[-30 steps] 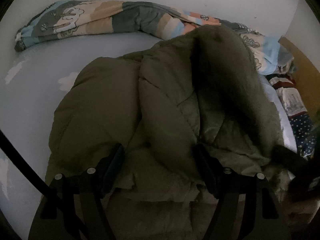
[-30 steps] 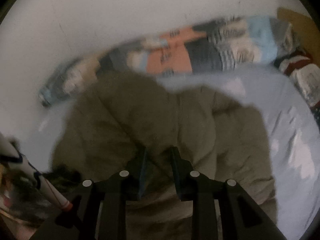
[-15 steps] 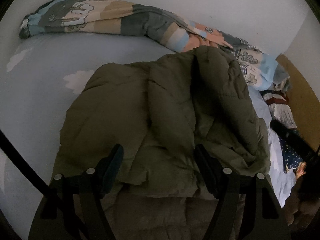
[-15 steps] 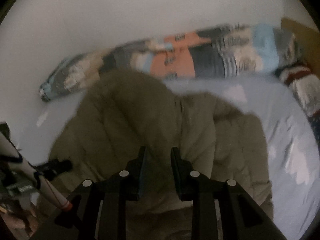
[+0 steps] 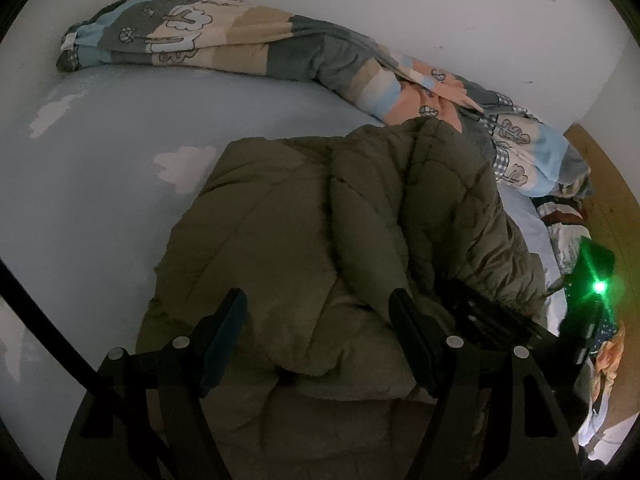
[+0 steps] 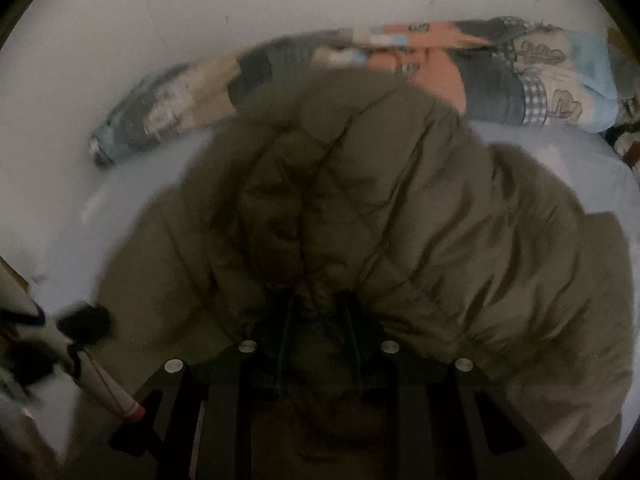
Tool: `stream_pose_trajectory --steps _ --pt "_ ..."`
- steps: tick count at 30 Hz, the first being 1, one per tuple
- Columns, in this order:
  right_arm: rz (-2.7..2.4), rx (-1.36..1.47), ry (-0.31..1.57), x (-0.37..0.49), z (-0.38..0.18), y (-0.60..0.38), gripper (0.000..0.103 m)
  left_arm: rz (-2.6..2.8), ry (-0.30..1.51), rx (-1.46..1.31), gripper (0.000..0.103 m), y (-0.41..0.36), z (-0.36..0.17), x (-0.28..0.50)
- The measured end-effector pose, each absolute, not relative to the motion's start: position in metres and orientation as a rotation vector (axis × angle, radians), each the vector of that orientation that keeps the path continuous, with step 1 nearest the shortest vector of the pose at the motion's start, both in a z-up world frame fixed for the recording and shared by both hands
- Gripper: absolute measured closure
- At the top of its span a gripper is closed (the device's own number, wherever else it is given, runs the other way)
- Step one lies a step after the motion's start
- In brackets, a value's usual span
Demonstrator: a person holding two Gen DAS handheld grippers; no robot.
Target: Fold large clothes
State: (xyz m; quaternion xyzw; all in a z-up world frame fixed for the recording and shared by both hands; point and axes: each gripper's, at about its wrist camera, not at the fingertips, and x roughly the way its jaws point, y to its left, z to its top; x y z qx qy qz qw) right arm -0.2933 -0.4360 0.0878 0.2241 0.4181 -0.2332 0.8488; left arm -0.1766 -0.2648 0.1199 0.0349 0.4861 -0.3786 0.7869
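Note:
An olive puffer jacket (image 5: 300,240) lies bunched on the bed, its right part folded over its middle. My left gripper (image 5: 316,312) hovers low over the jacket's near hem, jaws wide apart with fabric lying between them and the pads not pressing. My right gripper (image 6: 316,308) is shut on a gathered fold of the jacket (image 6: 400,200), which bulges up just beyond its fingers. In the left wrist view a green light (image 5: 599,287) glows on the right hand's tool at the jacket's right edge.
A rolled patterned quilt (image 5: 280,52) runs along the white wall behind the jacket. The pale blue sheet with clouds (image 5: 100,140) stretches to the left. More folded cloth (image 5: 564,224) and a wooden board (image 5: 608,200) sit at the right. A black cable (image 5: 40,320) crosses the lower left.
The raised flap of the jacket has come down and to the right, and the right tool with its green light has come into the left view. My left gripper backed off slightly.

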Motion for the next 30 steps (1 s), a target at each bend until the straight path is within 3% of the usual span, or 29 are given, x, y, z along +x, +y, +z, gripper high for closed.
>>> stream_pose_trajectory --steps 11,21,25,30 --pt "-0.483 0.471 0.746 -0.359 0.148 -0.417 0.072 -0.853 1.014 0.114 0.031 -0.271 0.125 -0.189" --pt "-0.552 0.555 0.864 -0.369 0.086 -0.420 0.071 -0.775 1.043 0.324 0.030 -0.302 0.086 -0.209" --pt "-0.551 0.532 0.900 -0.367 0.097 -0.420 0.071 -0.799 1.049 0.267 0.030 -0.295 0.102 -0.213" --pt "-0.529 0.584 0.818 -0.412 0.138 -0.403 0.069 -0.815 0.963 0.245 0.030 -0.275 0.134 -0.235"
